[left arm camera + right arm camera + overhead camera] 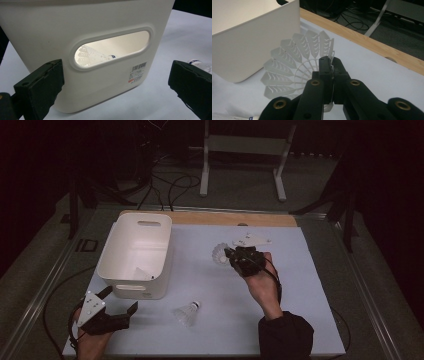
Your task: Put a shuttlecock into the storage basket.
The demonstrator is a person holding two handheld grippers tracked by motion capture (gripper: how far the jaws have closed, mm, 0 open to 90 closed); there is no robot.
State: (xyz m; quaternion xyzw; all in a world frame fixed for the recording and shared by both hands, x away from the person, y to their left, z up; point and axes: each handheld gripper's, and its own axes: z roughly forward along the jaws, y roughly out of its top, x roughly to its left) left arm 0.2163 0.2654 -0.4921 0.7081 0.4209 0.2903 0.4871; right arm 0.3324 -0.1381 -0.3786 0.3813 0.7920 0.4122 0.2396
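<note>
Right claw (229, 255) pinches a shuttlecock's (220, 254) skirt over bare mat beside the bin (167, 245); left claw (119, 301) gapes empty.

Left gripper (119, 302): black body, two blunt black jaws with square block-shaped pads (40, 87), matte and slightly scuffed. A grey three-cornered plate (90, 304) with small holes sits on top, at 10 o'clock from the body. A thin black cable (46, 310) loops out at 9 o'clock.

Right gripper (226, 254): black linkage arms with brass-coloured round rivets (315, 82) at the pivots. Grey three-cornered plate (251, 240) at 12 o'clock. Black cable (276, 280) runs along the hand. The right forearm wears a dark sleeve (285, 336).
</note>
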